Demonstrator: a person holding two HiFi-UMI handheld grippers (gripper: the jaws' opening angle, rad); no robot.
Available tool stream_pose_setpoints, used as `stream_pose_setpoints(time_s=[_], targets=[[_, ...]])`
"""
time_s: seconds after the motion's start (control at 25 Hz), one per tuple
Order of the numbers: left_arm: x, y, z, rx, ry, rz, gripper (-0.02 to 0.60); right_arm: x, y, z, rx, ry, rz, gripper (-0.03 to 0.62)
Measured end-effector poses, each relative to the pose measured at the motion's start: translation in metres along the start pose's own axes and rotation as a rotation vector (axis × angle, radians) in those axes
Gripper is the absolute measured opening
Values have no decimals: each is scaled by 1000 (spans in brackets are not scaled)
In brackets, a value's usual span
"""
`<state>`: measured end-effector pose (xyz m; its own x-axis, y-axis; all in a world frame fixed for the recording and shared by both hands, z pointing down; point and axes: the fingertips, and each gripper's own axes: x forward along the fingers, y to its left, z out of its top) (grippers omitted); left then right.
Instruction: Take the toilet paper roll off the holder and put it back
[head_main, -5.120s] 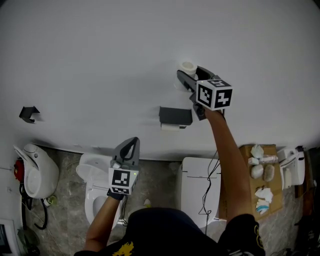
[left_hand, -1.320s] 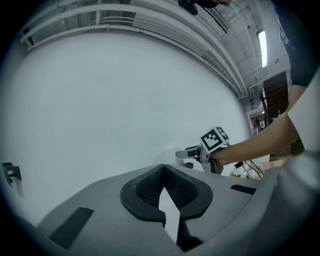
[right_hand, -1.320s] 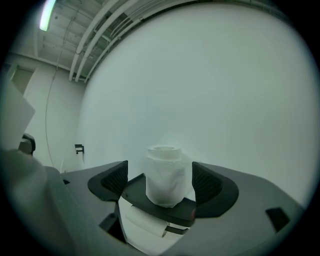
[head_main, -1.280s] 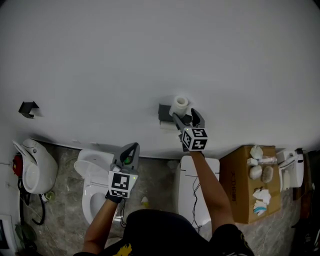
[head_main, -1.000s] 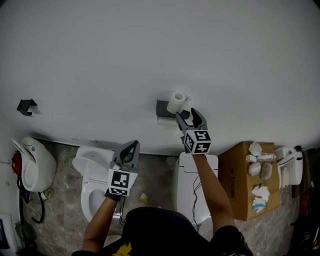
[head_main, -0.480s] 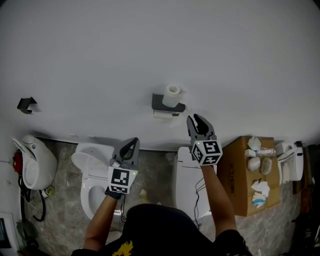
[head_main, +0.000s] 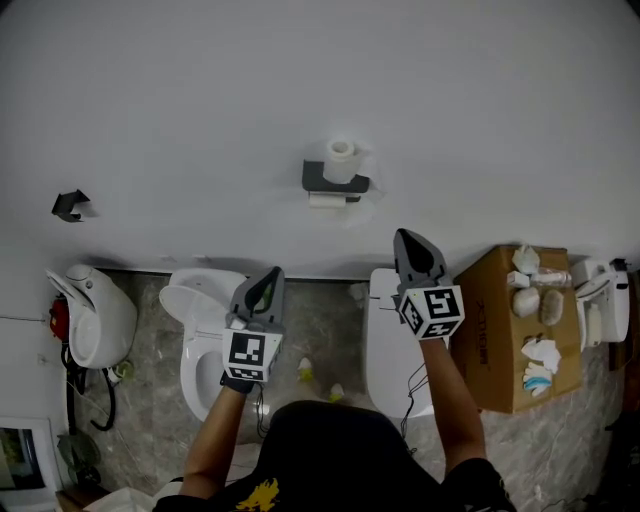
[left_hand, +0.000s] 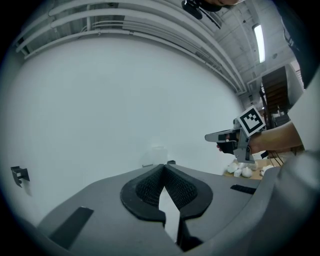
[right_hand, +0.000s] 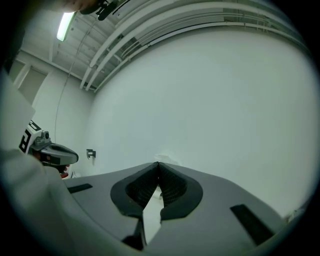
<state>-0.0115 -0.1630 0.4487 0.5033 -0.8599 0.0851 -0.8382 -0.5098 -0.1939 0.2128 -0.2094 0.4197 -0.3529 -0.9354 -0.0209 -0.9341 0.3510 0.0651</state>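
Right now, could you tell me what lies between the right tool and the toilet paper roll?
Only bare white wall, as the head view shows; the right tool is clear of the roll.

Head view is too far out: the toilet paper roll (head_main: 341, 160) and holder (head_main: 335, 183) are tiny, so I can't tell how the roll sits on it. The white lumps (head_main: 527, 300) on the cardboard box (head_main: 488, 340) are too small to name, same with the dark bracket (head_main: 70, 205) on the wall. In the left gripper view the roll's just a pale smudge, with the holder mostly behind the left gripper (left_hand: 163, 166). In the right gripper view, the right gripper (right_hand: 158, 163) tips cover nearly all of it.
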Motion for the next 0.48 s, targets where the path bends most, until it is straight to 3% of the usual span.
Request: stream_pose_setpoints(time_s=[0.48], targets=[[-14,-5,10,6,-30,-2,15,-56,24,0,9,8,31,0]])
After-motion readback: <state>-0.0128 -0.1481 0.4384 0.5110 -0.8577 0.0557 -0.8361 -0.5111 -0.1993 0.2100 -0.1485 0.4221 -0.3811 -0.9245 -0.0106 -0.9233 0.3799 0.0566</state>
